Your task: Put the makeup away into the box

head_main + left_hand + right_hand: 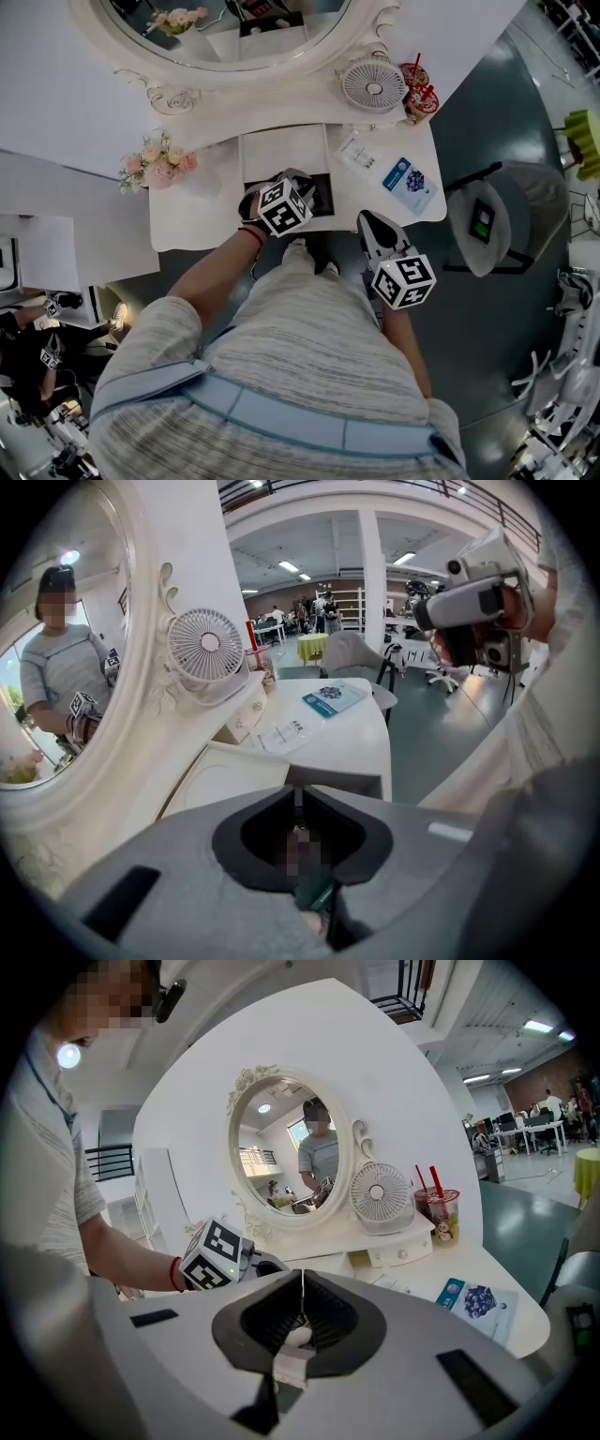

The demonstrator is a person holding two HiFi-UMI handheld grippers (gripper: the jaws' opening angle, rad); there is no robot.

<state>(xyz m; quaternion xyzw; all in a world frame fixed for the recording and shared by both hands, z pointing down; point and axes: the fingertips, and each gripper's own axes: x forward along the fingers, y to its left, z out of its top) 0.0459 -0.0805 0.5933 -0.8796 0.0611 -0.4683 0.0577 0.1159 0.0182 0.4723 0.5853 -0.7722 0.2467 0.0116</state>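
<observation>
A white box stands open on the dressing table (187, 225), its lid (281, 150) tipped back and its dark inside (323, 195) showing. My left gripper (298, 178) hovers over the box's front, jaws shut with nothing between them. In the left gripper view the shut jaws (298, 801) point down at the box's rim (347, 782) and lid (225, 780). My right gripper (368, 218) is held at the table's front edge, right of the box, also shut and empty (302, 1299). I cannot make out any loose makeup.
A blue packet (410, 181) and a white leaflet (359, 150) lie right of the box. A small fan (373, 84) and two drink cups (418, 92) stand by the oval mirror (225, 37). Flowers (157, 161) sit at the left. A grey chair (487, 225) is on the right.
</observation>
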